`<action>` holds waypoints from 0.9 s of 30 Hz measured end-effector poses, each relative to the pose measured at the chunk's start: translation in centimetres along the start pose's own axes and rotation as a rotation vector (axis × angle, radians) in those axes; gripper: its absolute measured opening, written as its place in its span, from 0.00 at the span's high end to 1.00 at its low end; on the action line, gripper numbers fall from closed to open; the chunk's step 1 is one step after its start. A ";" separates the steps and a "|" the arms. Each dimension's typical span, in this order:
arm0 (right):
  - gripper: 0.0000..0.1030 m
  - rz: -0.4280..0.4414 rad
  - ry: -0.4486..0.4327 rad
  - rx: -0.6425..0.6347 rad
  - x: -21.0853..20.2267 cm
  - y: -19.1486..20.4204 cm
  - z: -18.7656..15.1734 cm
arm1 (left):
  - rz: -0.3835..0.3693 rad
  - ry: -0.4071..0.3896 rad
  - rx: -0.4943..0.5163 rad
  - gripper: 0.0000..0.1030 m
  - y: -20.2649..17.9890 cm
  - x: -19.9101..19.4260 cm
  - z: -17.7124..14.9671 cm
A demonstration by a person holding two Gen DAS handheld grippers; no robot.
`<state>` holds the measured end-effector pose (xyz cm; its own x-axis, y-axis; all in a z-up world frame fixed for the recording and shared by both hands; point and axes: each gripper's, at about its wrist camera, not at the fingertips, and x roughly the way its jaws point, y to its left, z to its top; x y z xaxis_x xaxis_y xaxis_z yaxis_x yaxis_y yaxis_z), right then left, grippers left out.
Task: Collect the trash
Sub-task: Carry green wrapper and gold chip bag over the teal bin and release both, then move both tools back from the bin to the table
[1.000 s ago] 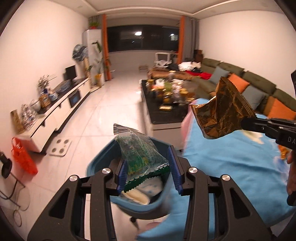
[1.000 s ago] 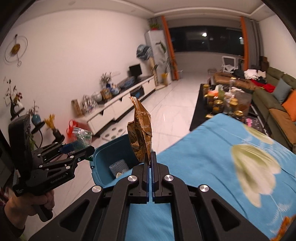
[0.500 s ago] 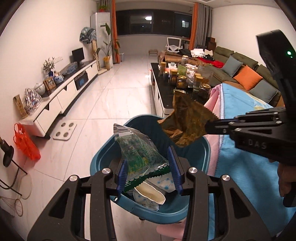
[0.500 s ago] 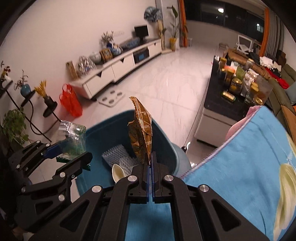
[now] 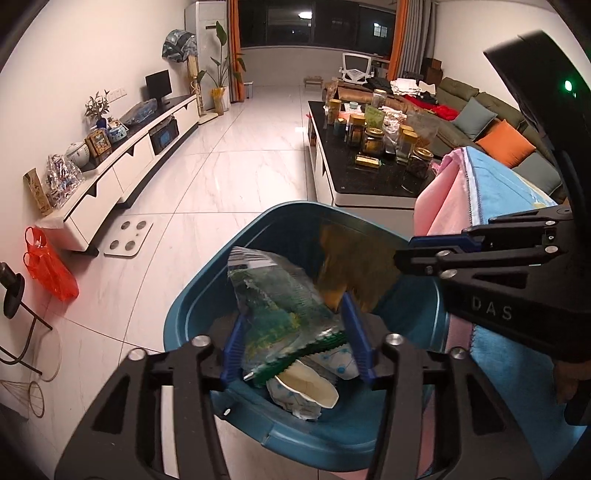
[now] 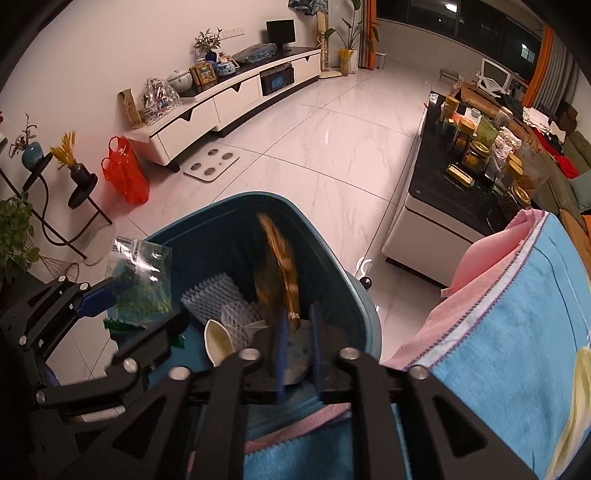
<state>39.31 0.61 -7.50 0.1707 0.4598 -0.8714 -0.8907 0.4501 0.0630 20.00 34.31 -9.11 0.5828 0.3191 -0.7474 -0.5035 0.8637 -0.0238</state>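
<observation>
Right gripper (image 6: 297,343) just opening over teal bin (image 6: 332,258), brown wrapper (image 6: 280,266) blurred between jaws

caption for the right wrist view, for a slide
Right tool, jaws just opened, drops a brown wrapper into the blue bin.

A floor (image 5: 229,173) of pale, glossy marble tiles is seen throughout the room. A long white TV cabinet (image 5: 122,162) is set against the white wall (image 5: 92,55), left of a dark-topped coffee table (image 5: 362,177) crowded with jars. Beyond the coffee table, a dark window (image 5: 317,22) is framed by orange curtains (image 5: 400,35). To its right, a green sofa (image 5: 491,114) with orange cushions is placed.
</observation>
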 end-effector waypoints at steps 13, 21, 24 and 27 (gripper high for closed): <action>0.63 0.024 -0.144 0.078 -4.5 -2.5 -1.6 | 0.043 -0.037 0.007 0.16 -1.2 -0.9 0.7; 0.48 0.038 -0.291 0.149 -10.3 -5.4 -5.1 | 0.056 -0.103 0.033 0.06 -3.5 -5.6 2.1; 0.35 0.019 -0.358 0.163 -13.0 -6.2 -7.2 | 0.048 -0.138 0.041 0.06 -5.0 -8.4 2.6; 0.23 -0.021 -0.411 0.189 -15.2 -7.4 -9.6 | 0.025 -0.160 0.057 0.06 -7.1 -10.8 2.8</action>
<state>39.27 -16.99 0.59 0.3754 0.6977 -0.6101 -0.7990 0.5773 0.1686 19.08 25.86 0.97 0.6667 0.3948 -0.6321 -0.4847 0.8740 0.0347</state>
